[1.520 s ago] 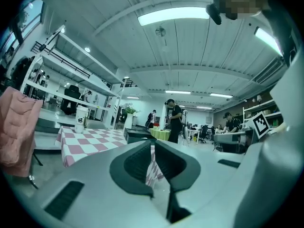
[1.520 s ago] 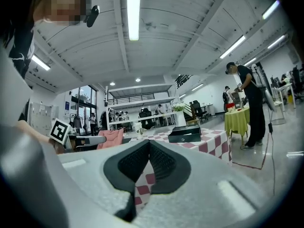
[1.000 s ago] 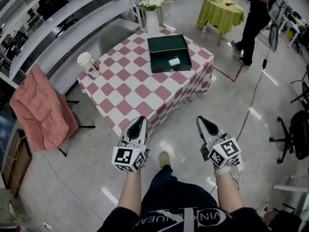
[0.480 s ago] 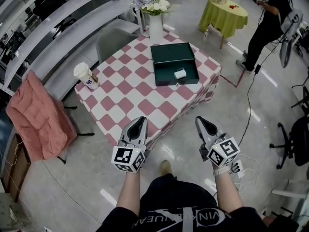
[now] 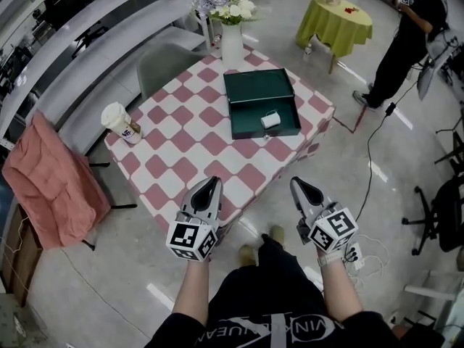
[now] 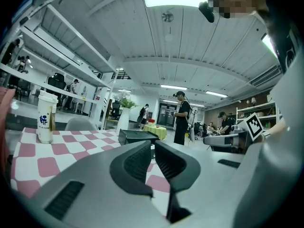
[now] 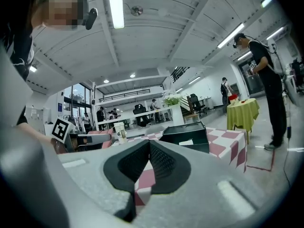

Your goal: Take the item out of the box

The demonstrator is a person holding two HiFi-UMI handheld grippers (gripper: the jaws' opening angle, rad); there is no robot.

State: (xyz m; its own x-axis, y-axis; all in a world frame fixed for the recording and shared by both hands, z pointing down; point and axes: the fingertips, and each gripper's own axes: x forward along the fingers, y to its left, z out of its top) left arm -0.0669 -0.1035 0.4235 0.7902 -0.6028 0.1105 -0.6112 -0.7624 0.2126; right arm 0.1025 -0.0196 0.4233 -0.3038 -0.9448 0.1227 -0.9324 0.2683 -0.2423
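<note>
Well short of the table (image 5: 190, 153), both grippers hang over the bare floor, level with each other and pointing toward 12 o'clock; the left gripper (image 5: 211, 183) has its jaws drawn together with nothing between them, and the right gripper (image 5: 298, 185) is likewise closed and empty. Neither touches anything.

From where the person stands, the dark green box (image 5: 251, 93) sits open at roughly 12 o'clock, on the far right part of the pink-and-white checked cloth; the item (image 5: 270, 119), a small white object, lies inside it on the floor of the box, close to the near wall and toward the right-hand corner; what it is exactly cannot be made out. At 10 o'clock a tall paper cup (image 5: 116, 119) stands upright near the table's left corner, well apart from the box; at 12 o'clock, just beyond the box, a white vase (image 5: 231, 45) holds pale flowers (image 5: 225, 1) at the far corner.

Off the table, a grey chair (image 5: 161, 65) is tucked against the far left side; a pink cloth (image 5: 43, 181) hangs over another seat at 9 o'clock; a small table with a yellow-green cover (image 5: 335, 17) stands at 1 o'clock; a person in black (image 5: 410, 38) stands beside it, at 2 o'clock, with a cable (image 5: 372, 167) trailing across the floor.
</note>
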